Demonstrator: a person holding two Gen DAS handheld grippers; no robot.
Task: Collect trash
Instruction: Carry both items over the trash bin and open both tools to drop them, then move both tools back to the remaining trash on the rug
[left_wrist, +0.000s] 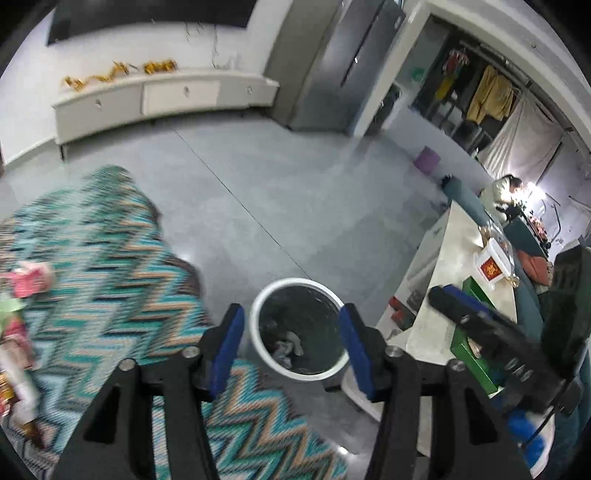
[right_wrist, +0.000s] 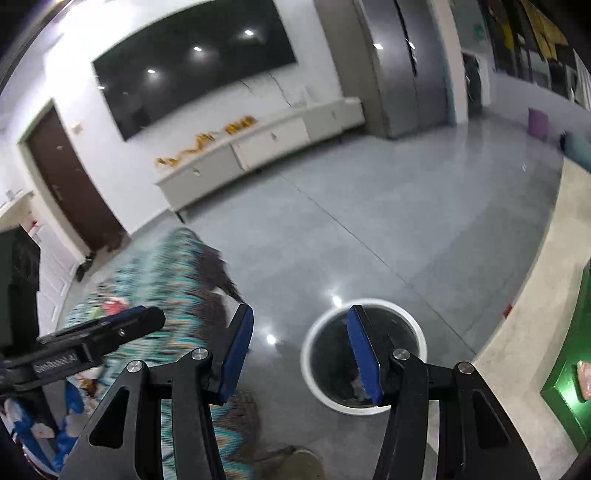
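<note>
A white round trash bin (left_wrist: 258, 343) with a dark liner stands on the grey floor and holds some crumpled scraps. My left gripper (left_wrist: 293, 350) is open and empty, hovering above the bin. The bin also shows in the right wrist view (right_wrist: 314, 376). My right gripper (right_wrist: 301, 354) is open and empty, above the bin's left rim. Pink and green wrappers (left_wrist: 31, 282) lie on a zigzag-patterned cloth (left_wrist: 110, 266) at the far left. The right gripper appears in the left wrist view (left_wrist: 480, 325), and the left gripper in the right wrist view (right_wrist: 99, 332).
A pale countertop (left_wrist: 454, 258) at the right carries a green box (left_wrist: 476, 354) and a white carton (left_wrist: 493, 264). A white low cabinet (left_wrist: 166, 96) runs along the far wall under a dark screen (right_wrist: 192, 62). A purple bin (left_wrist: 427, 159) stands far off.
</note>
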